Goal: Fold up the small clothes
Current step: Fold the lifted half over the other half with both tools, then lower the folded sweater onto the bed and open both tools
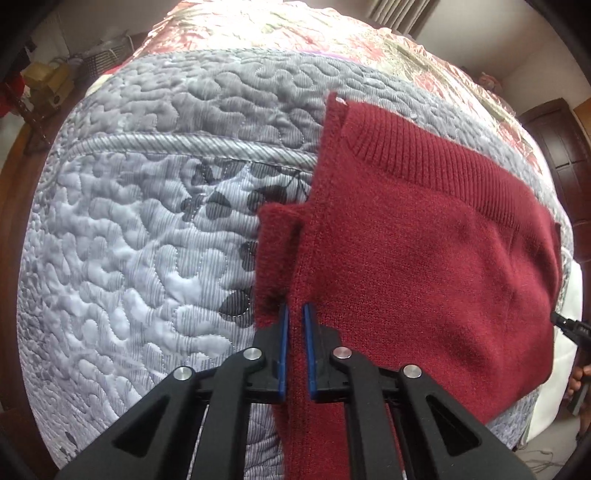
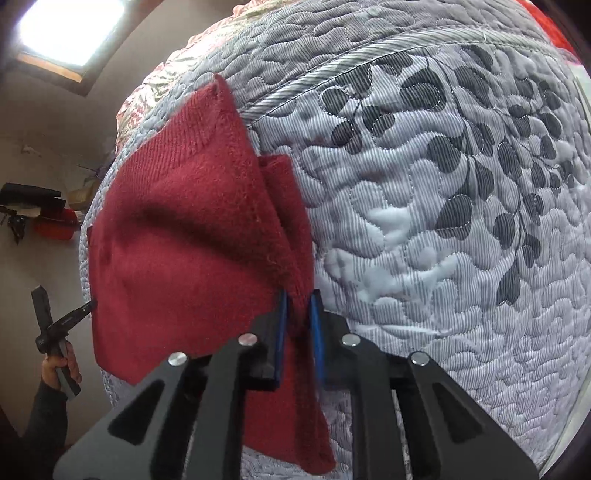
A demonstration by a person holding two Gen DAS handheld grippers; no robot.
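- Showing only in the right view: a hand (image 2: 61, 365) left of the jaws.
- Both grippers, left (image 1: 294, 314) and right (image 2: 298, 301), nearly closed, pinching the red knit (image 1: 424, 258) edges.

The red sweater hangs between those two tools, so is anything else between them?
No. Only the red sweater spans from the left tool to the right tool, each pinching an edge; the left wrist view shows it best, over the grey quilt.

Grey quilt (image 1: 140, 229) (floral bedspread (image 1: 295, 33) beyond)

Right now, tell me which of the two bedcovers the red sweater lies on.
The grey quilted cover with dark leaf print; the pink floral cover lies beyond the red sweater.
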